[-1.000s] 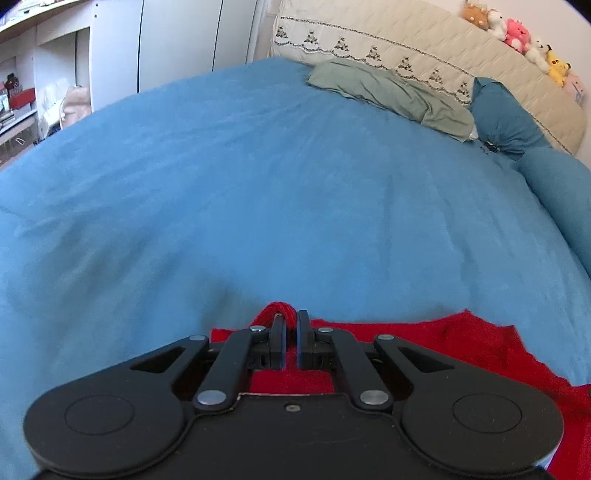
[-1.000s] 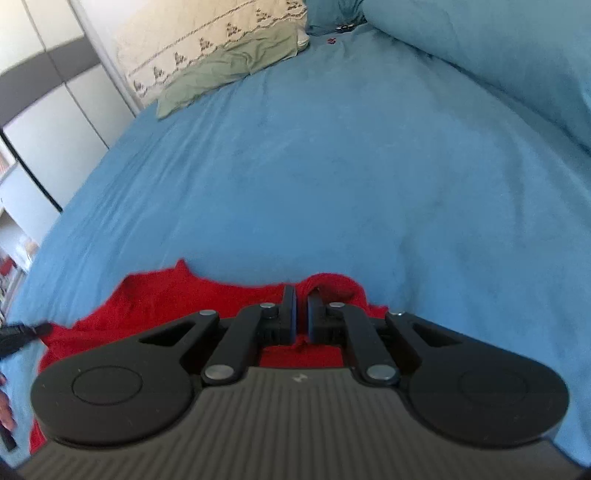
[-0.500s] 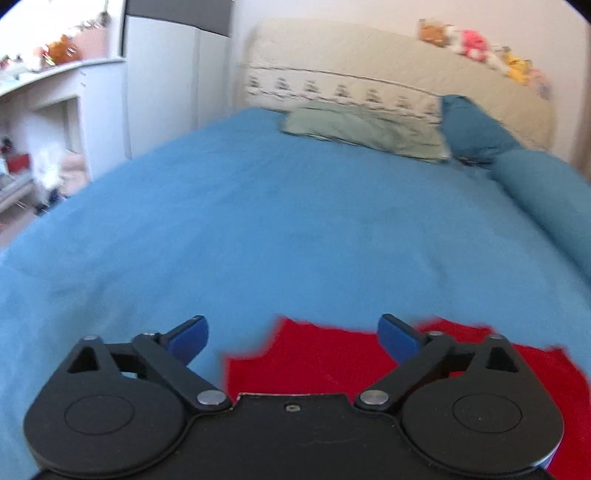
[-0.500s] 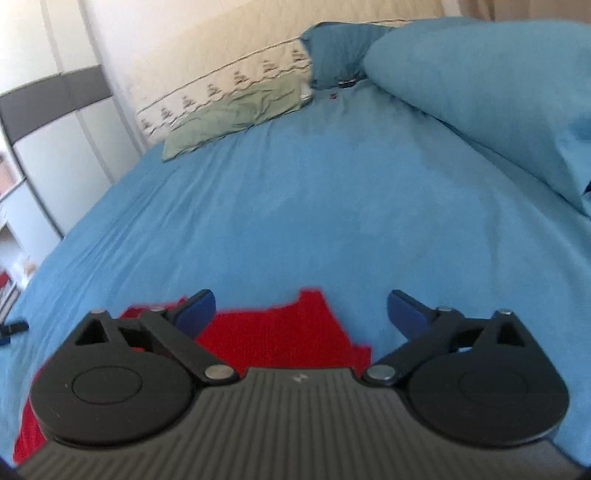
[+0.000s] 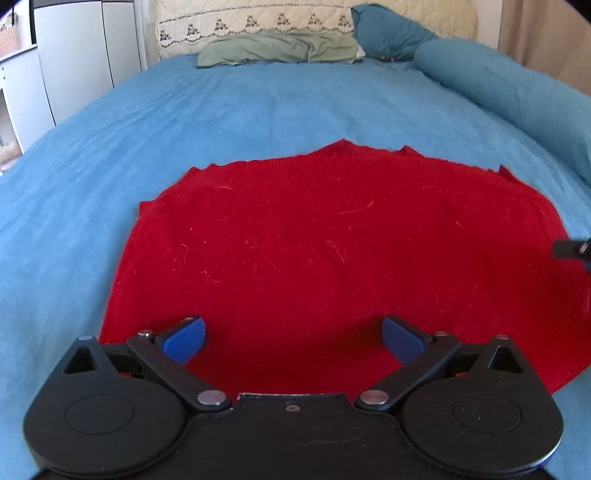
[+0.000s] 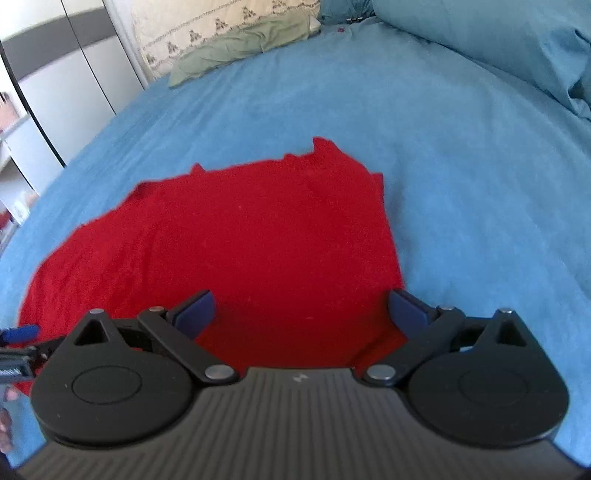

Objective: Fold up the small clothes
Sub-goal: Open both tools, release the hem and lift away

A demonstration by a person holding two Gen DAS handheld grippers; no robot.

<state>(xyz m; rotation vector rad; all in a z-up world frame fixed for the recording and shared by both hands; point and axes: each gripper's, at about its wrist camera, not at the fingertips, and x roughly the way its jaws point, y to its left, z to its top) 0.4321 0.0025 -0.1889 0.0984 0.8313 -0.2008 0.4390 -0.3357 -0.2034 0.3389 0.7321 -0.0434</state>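
Observation:
A red knit garment (image 5: 332,251) lies flat on the blue bedspread (image 5: 221,110); it also shows in the right wrist view (image 6: 240,229). My left gripper (image 5: 293,338) is open and empty, raised above the garment's near edge. My right gripper (image 6: 301,310) is open and empty above the garment's near right side. The tip of the right gripper (image 5: 572,249) shows at the right edge of the left wrist view. The left gripper's blue tip (image 6: 18,334) shows at the left edge of the right wrist view.
A green pillow (image 5: 280,50) and a cream headboard cover (image 5: 314,18) lie at the bed's far end. Blue pillows (image 5: 498,81) run along the right side. White wardrobe doors (image 5: 85,48) stand to the left of the bed.
Both grippers were shut on the garment's far edge a second ago. They opened, let it go and pulled back and up, so the whole garment now shows.

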